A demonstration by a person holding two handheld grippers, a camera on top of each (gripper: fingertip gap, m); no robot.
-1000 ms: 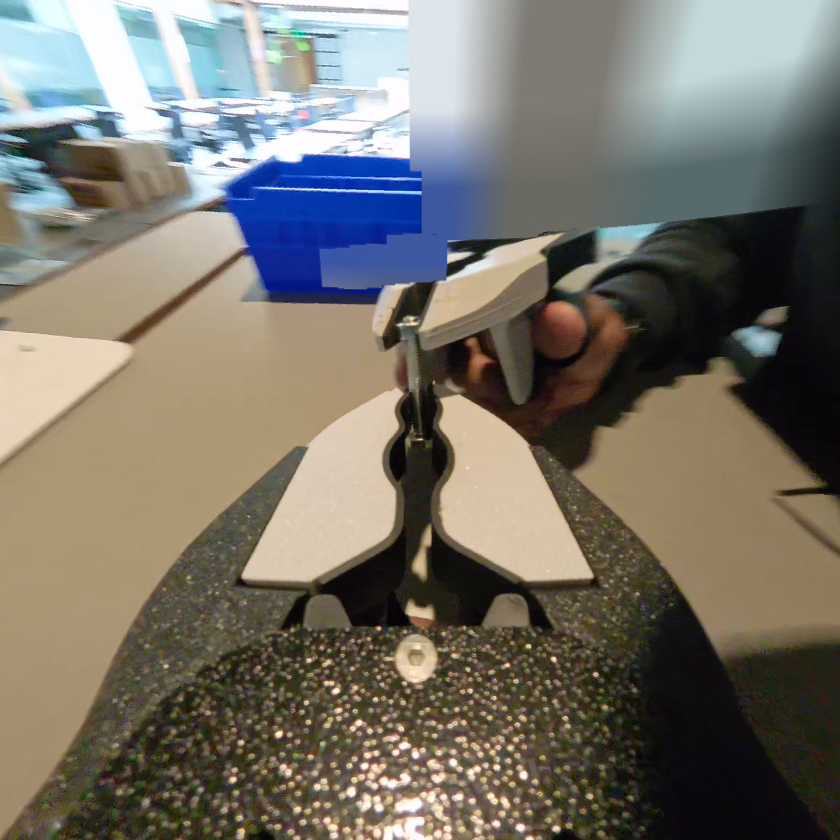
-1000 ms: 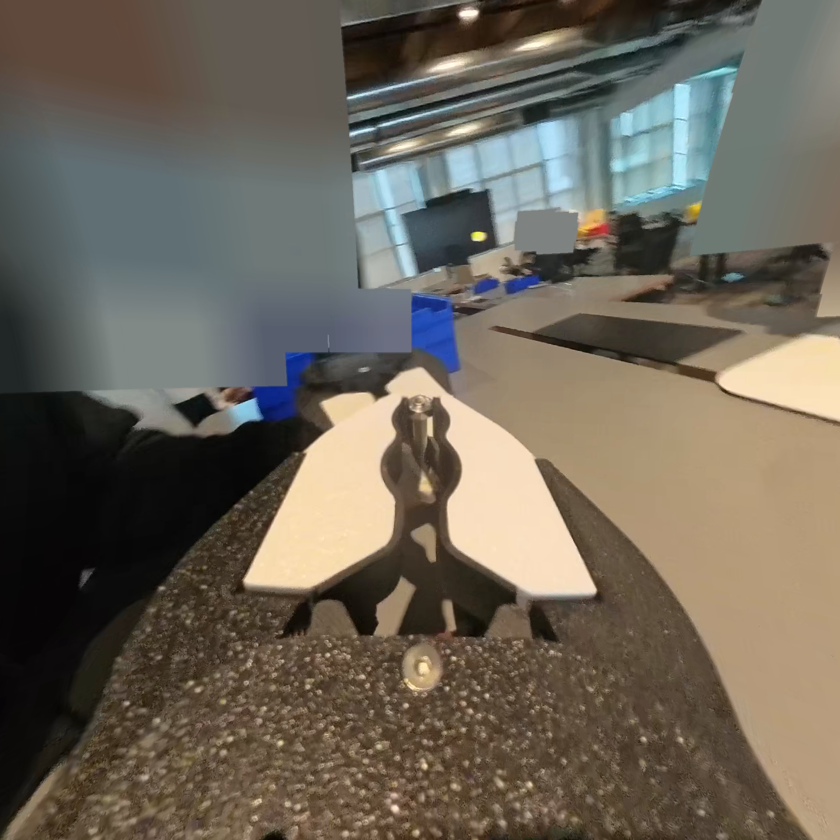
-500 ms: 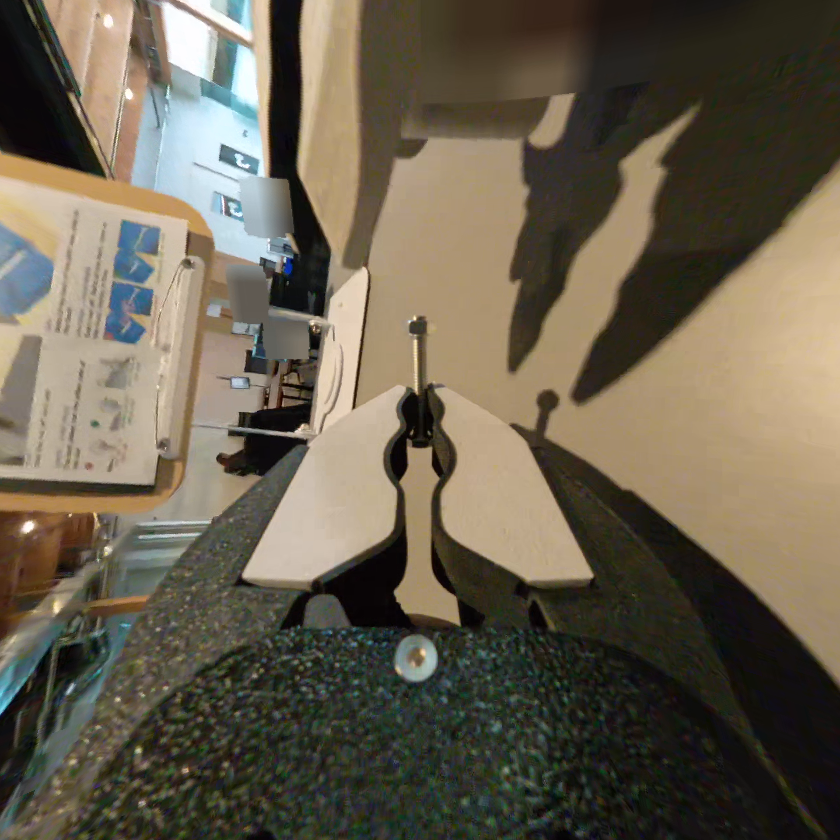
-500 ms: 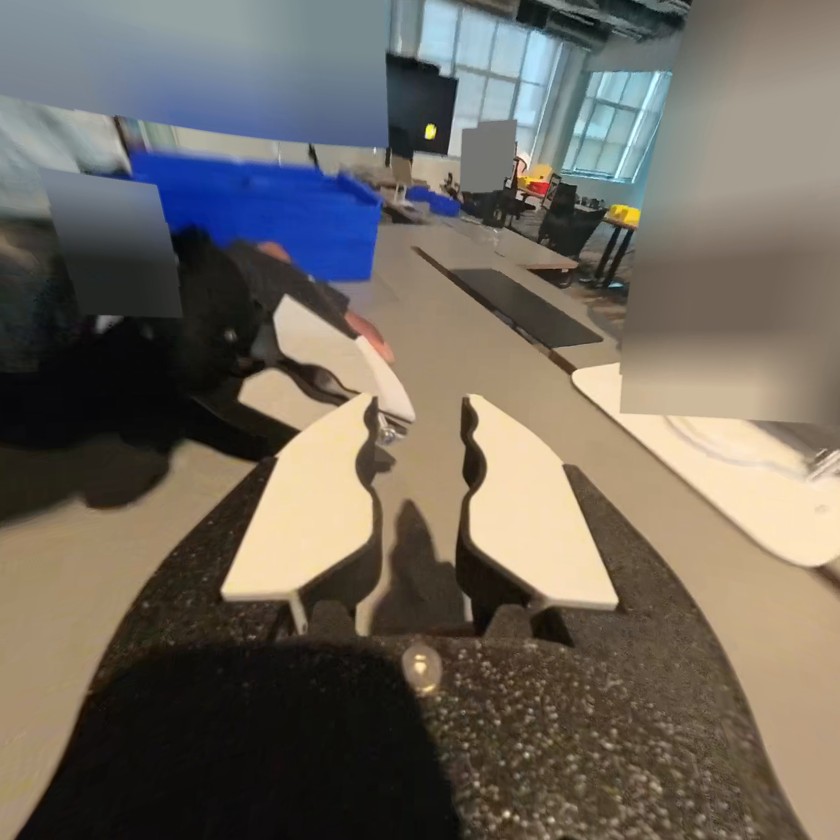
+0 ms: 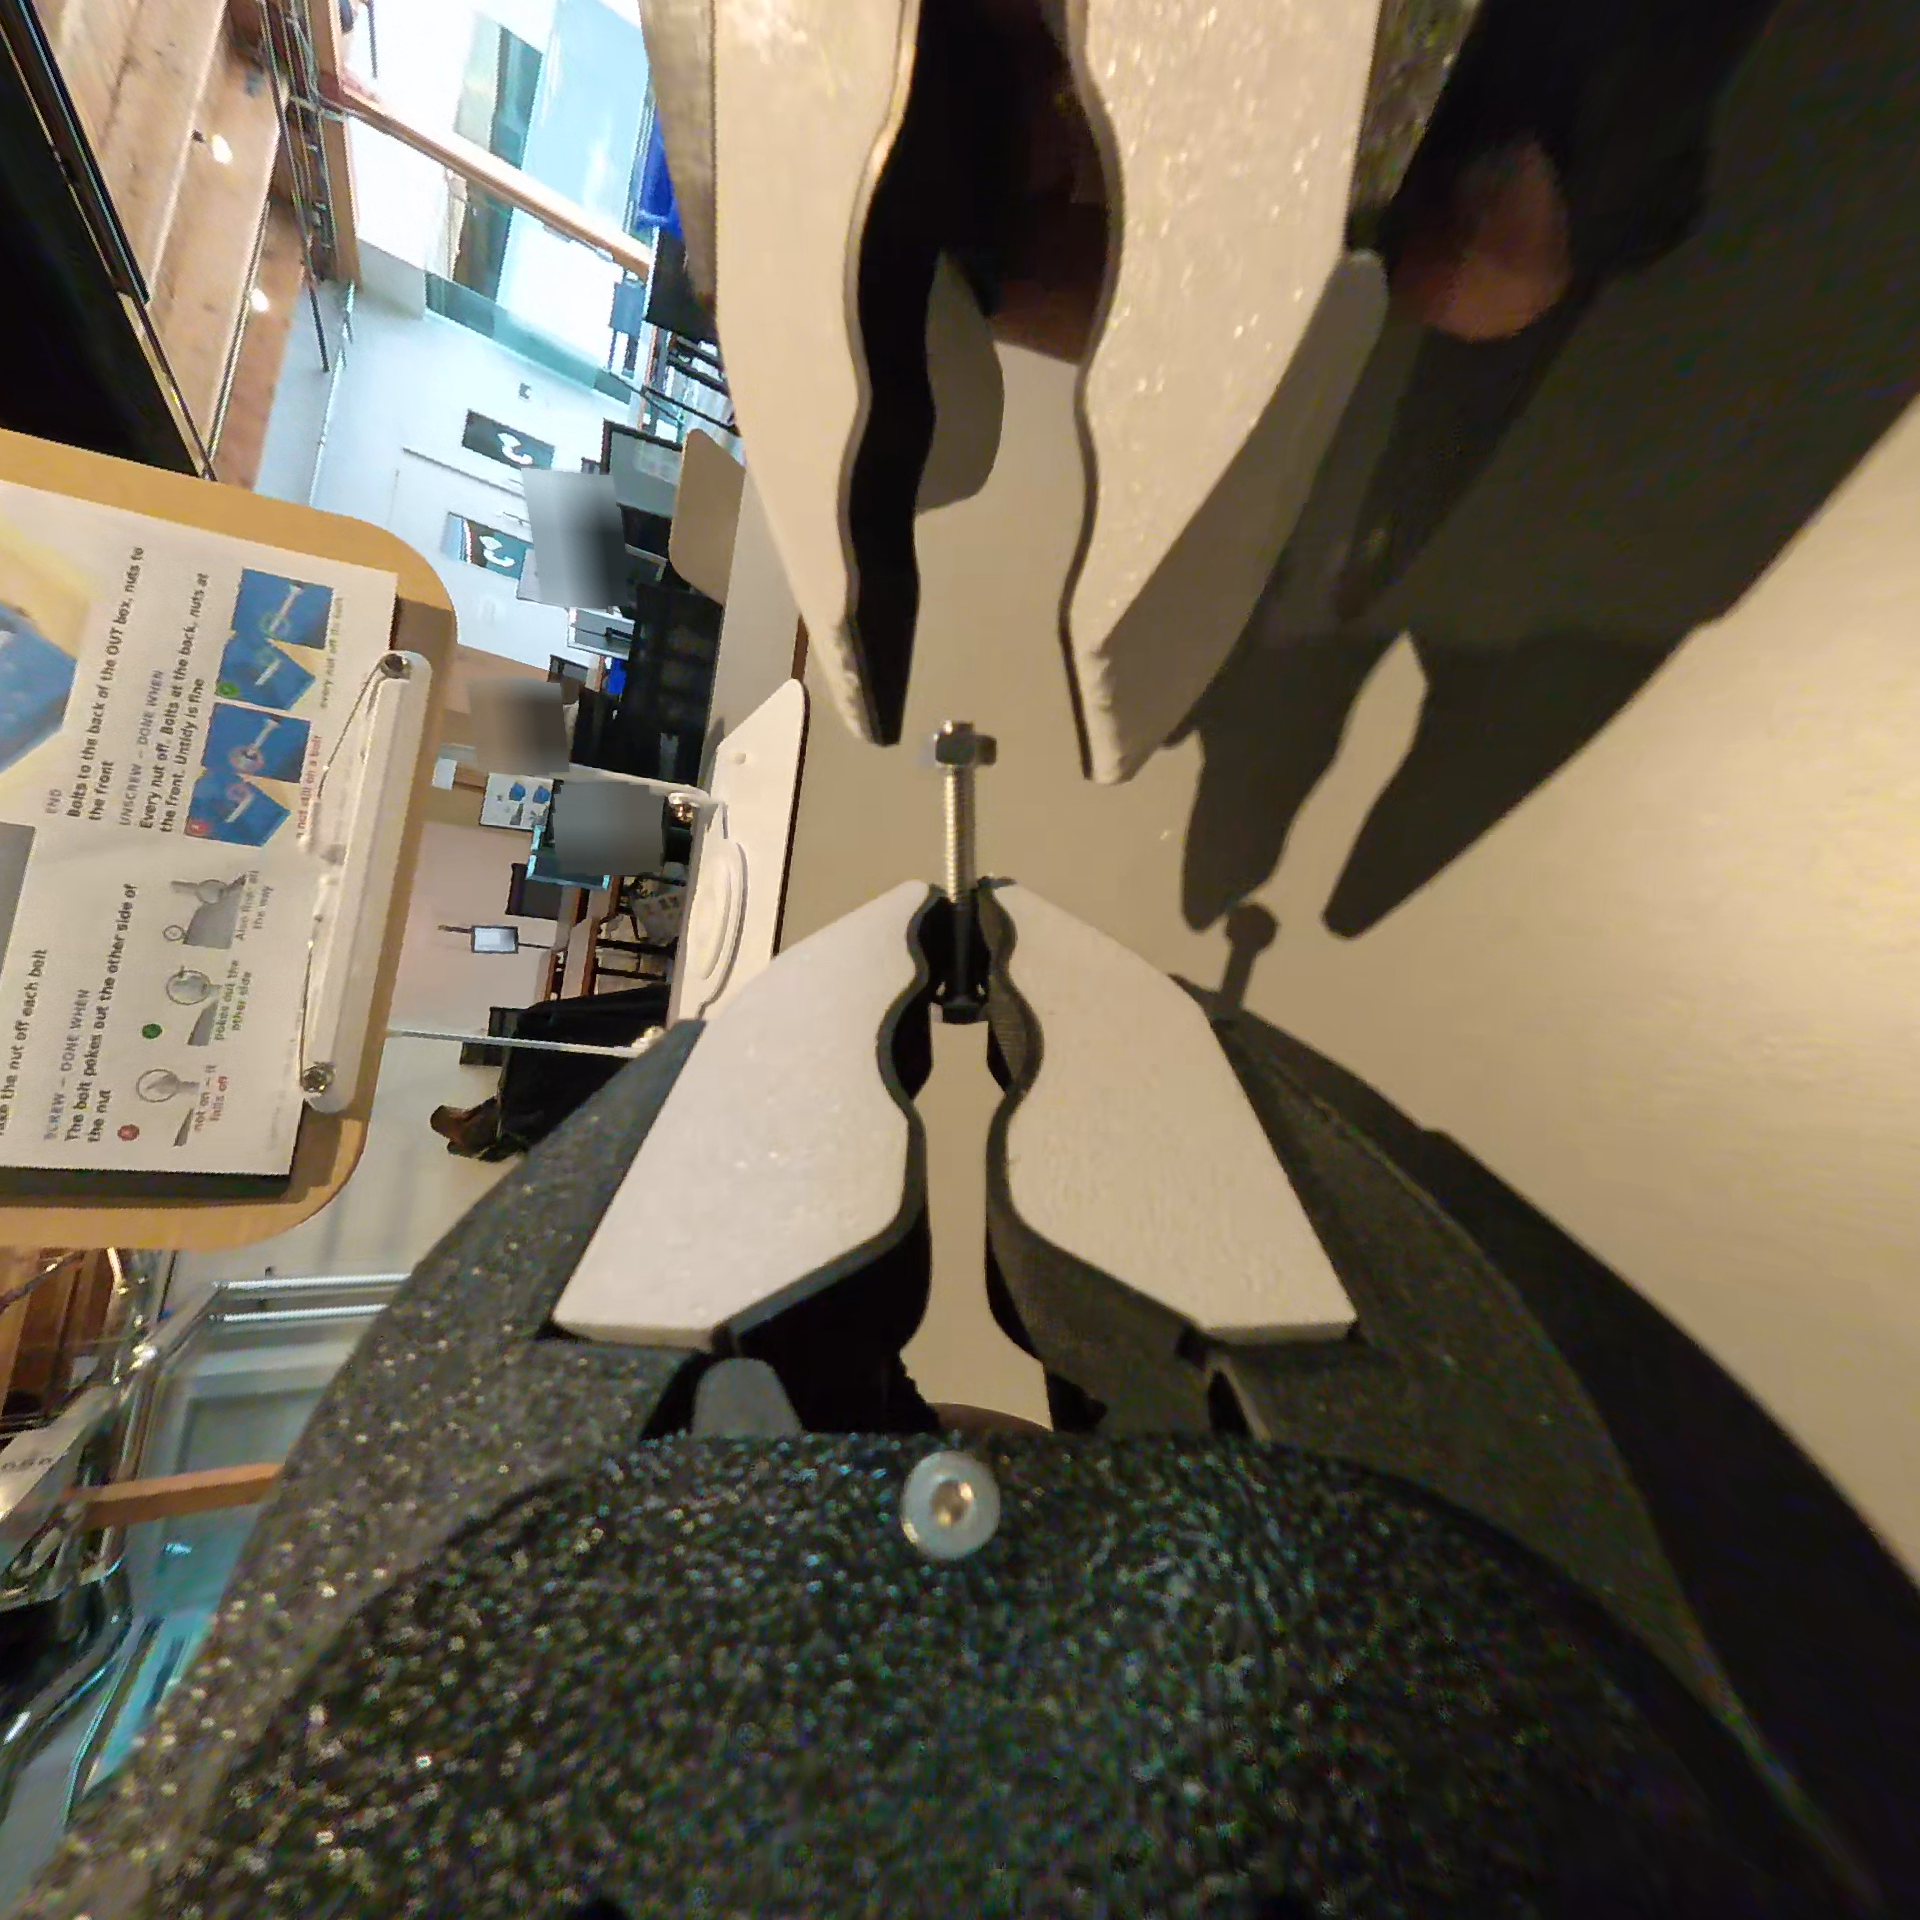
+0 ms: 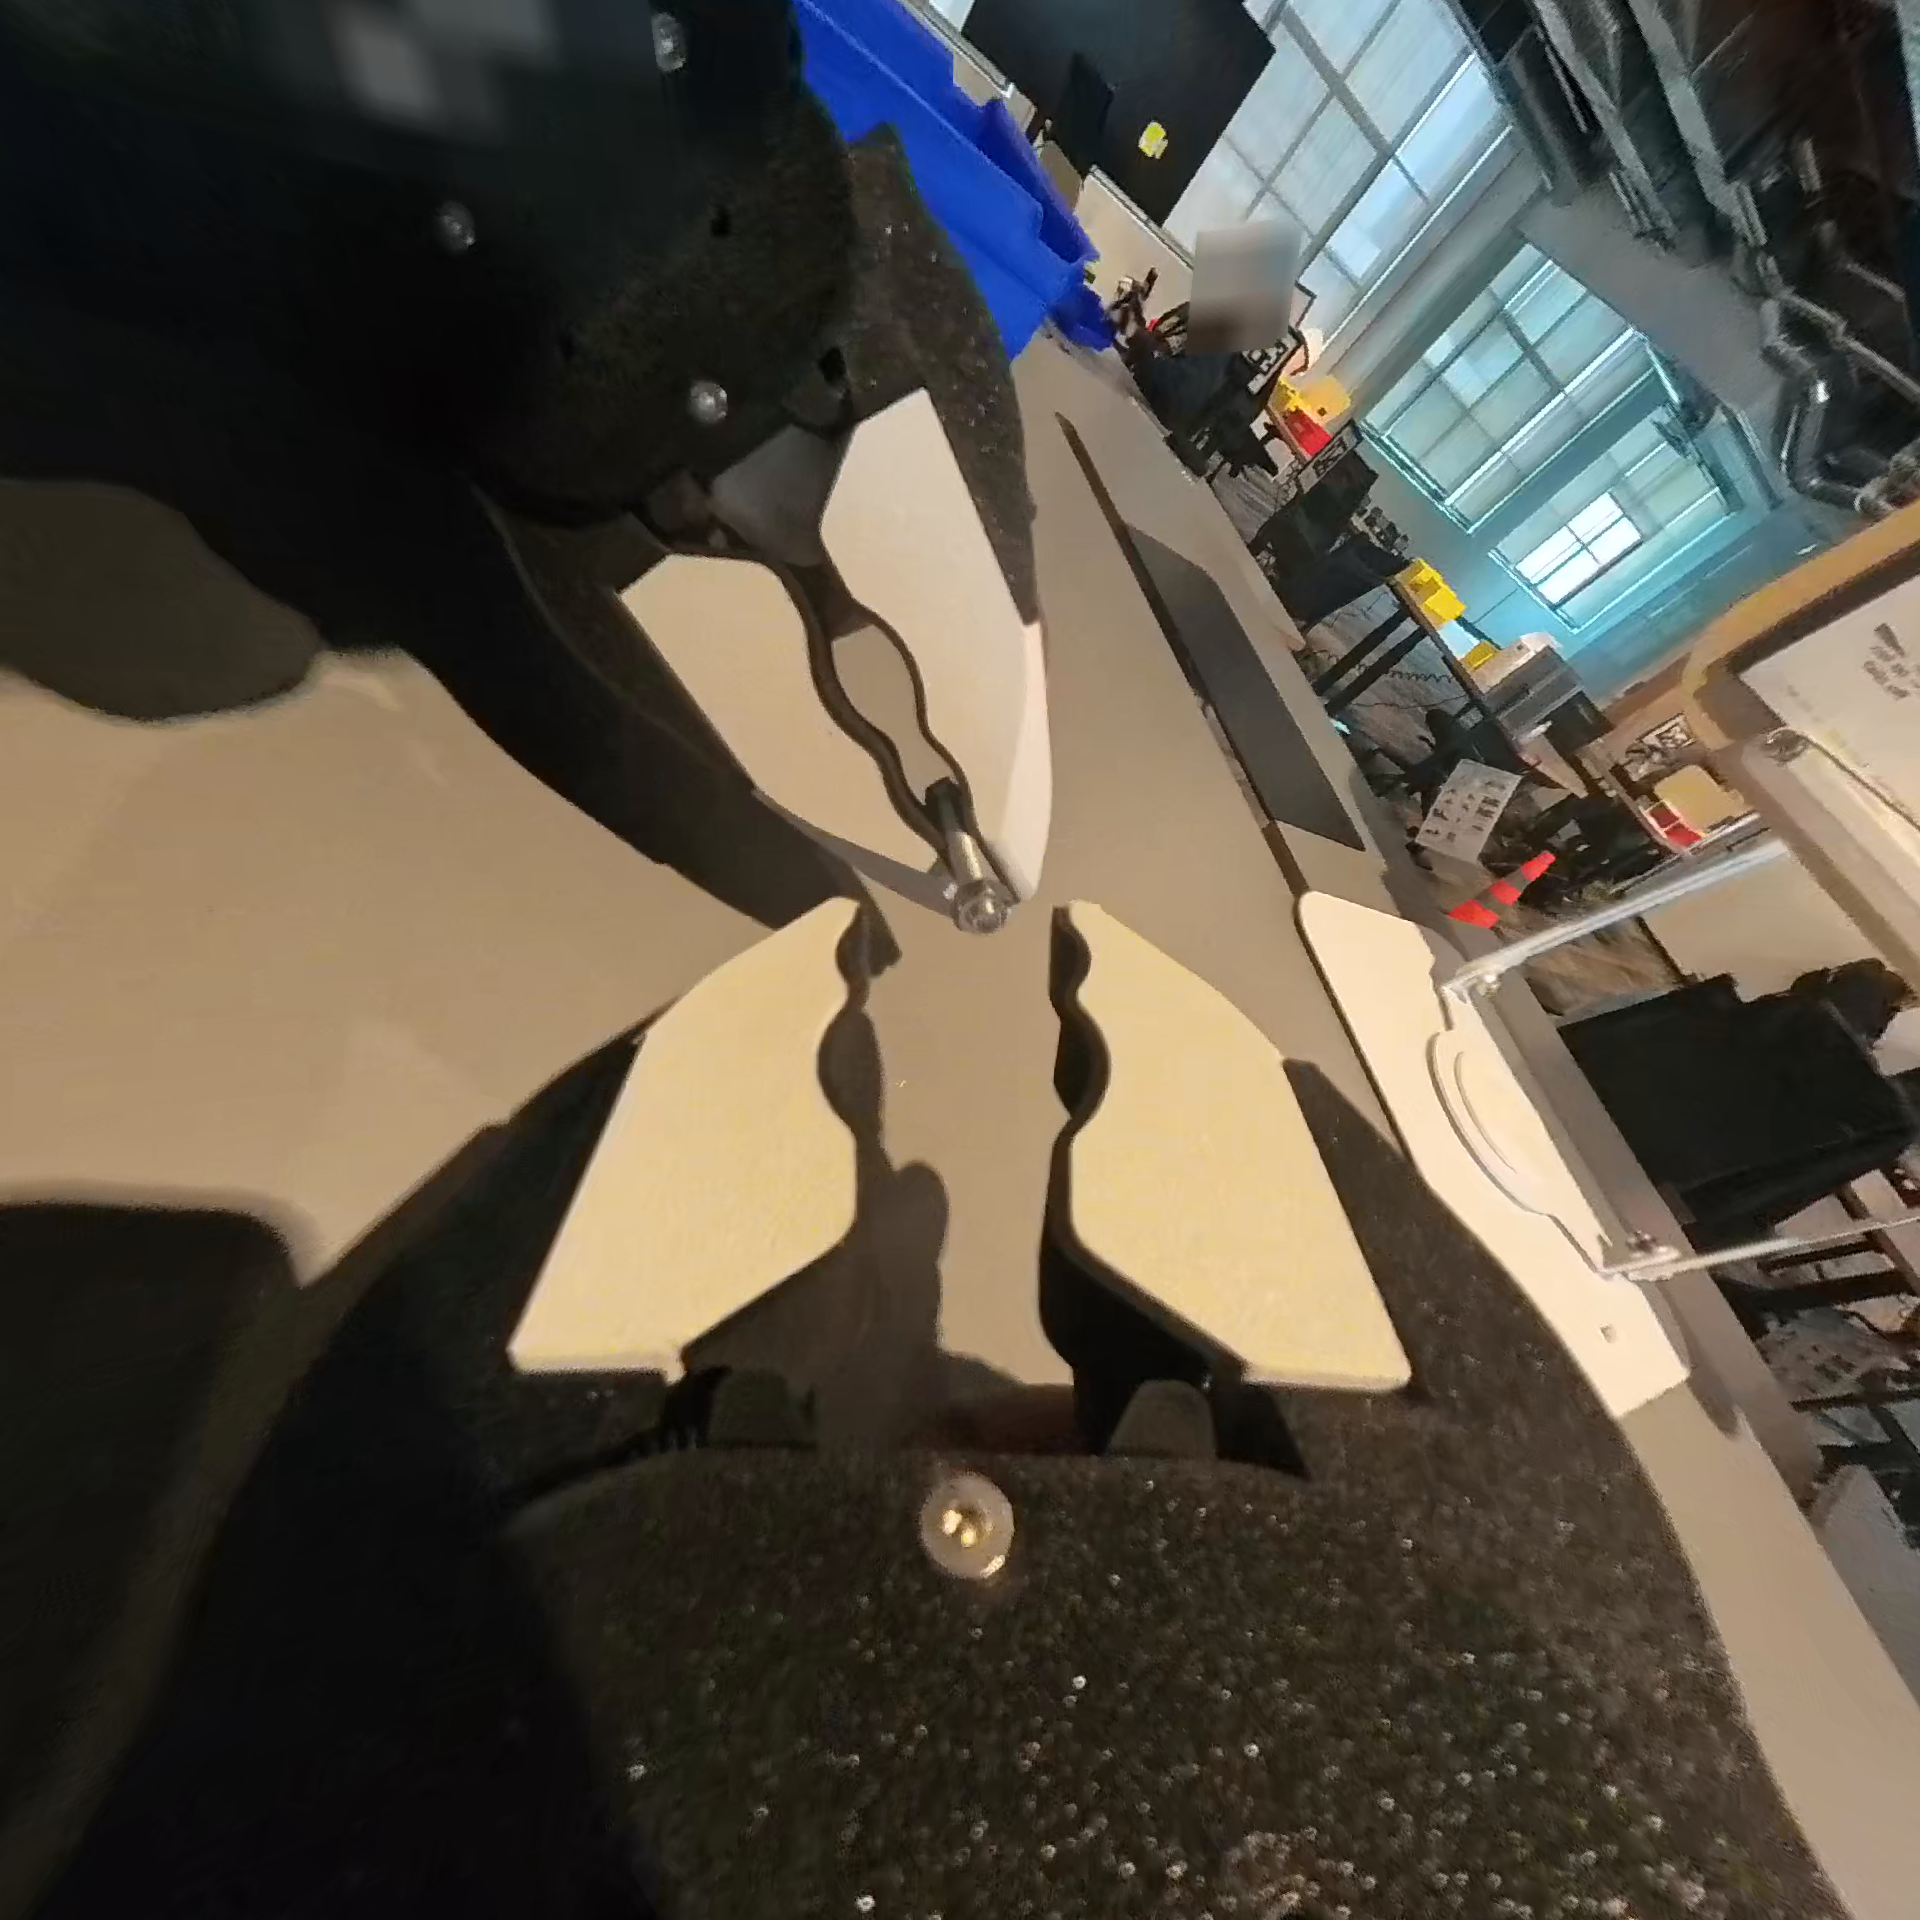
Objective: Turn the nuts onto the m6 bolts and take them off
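My left gripper (image 5: 961,896) is shut on the lower part of a silver bolt (image 5: 958,831), which sticks straight out past its tips. A small nut (image 5: 962,746) sits at the bolt's far end. My right gripper (image 5: 987,750) comes in from the opposite side, open, with one tip on each side of the nut and not touching it. In the right wrist view the right gripper (image 6: 956,916) is open and the nut (image 6: 979,914) lies between its tips. There the left gripper (image 6: 992,883) holds the bolt (image 6: 964,857).
Both grippers hang over a beige table (image 6: 312,935). A wooden clipboard with an instruction sheet (image 5: 197,831) stands beside a white plate (image 6: 1455,1143) on a wire stand. A blue bin (image 6: 935,177) and a black mat (image 6: 1236,686) lie farther off. A hand (image 5: 1486,260) holds the right gripper. Less than 4 cm separates the two grippers' tips.
The right gripper let go of the bolt's nut end, opened and pulled away, then came back with open tips around the nut. The left gripper rolled onto its side, still holding the bolt.
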